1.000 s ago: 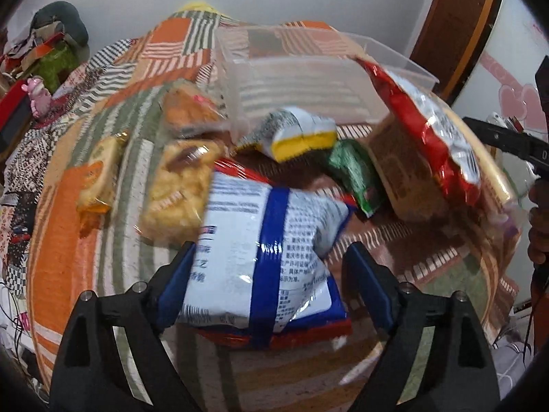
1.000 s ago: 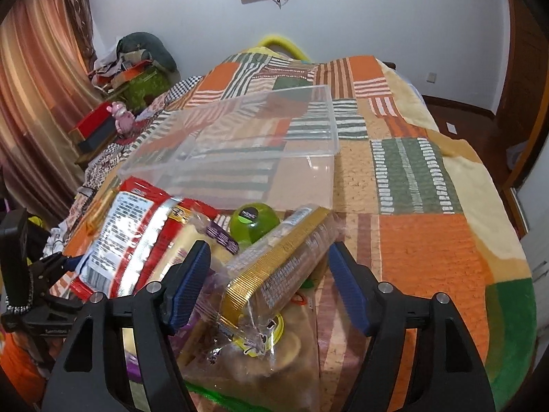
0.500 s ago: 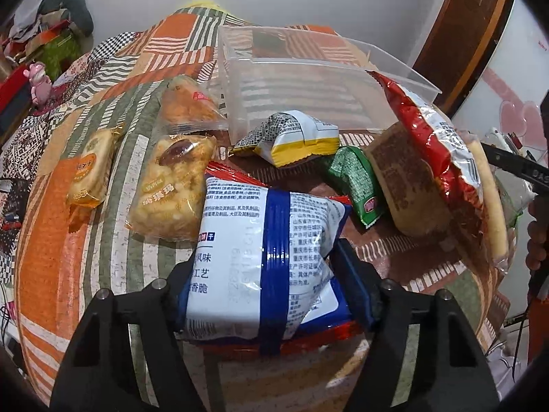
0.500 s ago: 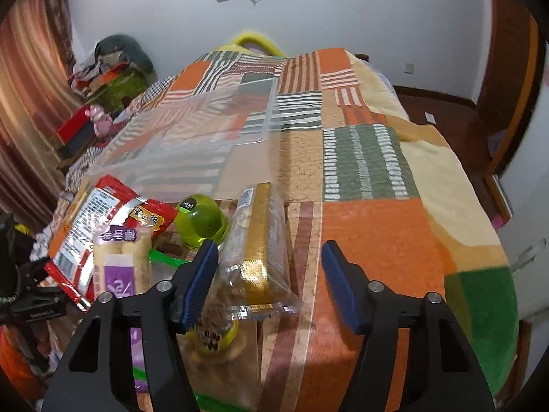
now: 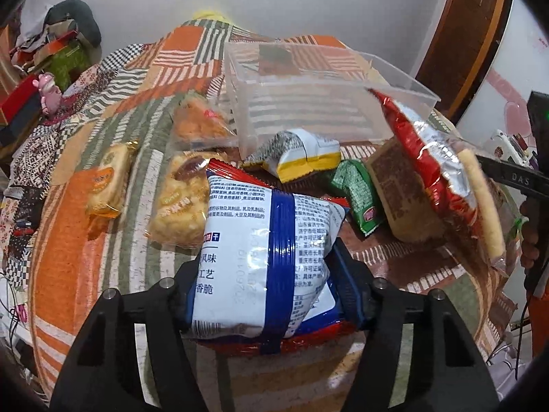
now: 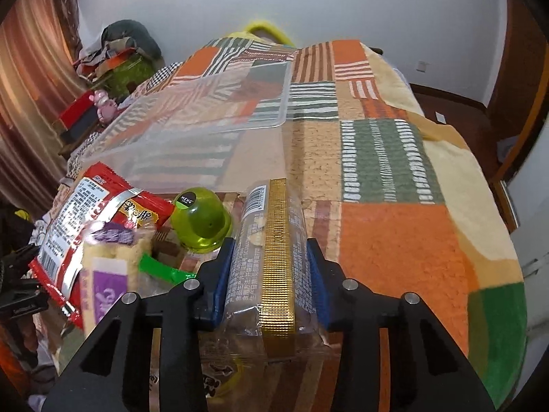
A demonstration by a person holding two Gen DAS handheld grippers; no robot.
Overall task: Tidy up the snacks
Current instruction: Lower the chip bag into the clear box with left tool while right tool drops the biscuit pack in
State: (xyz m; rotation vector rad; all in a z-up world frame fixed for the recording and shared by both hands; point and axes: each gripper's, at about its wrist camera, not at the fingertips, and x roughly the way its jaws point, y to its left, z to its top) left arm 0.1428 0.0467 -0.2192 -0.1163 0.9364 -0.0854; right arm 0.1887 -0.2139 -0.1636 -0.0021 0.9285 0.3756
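A white-and-blue snack bag (image 5: 260, 240) sits between the fingers of my left gripper (image 5: 267, 274). The jaws are closing and both blue pads press on the bag's sides. It rests on a red pack on the patchwork bedspread (image 5: 68, 240). My right gripper (image 6: 271, 267) is also closing. Its pads squeeze a clear packet with a gold stripe (image 6: 274, 240), which lies lengthwise along the fingers. A clear plastic box (image 5: 308, 103) stands empty just beyond the snack pile, also visible in the right wrist view as the clear plastic box (image 6: 192, 130).
Loose snacks lie around: a yellow-and-white bag (image 5: 302, 154), a green packet (image 5: 360, 195), a big red bag (image 5: 422, 151), several pastry packs (image 5: 178, 206), a green dome cup (image 6: 200, 219) and a purple-label pack (image 6: 109, 267). Bare bedspread (image 6: 394, 240) stretches to the right. Clutter (image 6: 113, 61) sits beside the bed.
Both grippers' jaws have narrowed onto their packs. The gold-striped packet has turned from slanted to lengthwise between the right fingers. The white-and-blue bag now bulges between the left pads.
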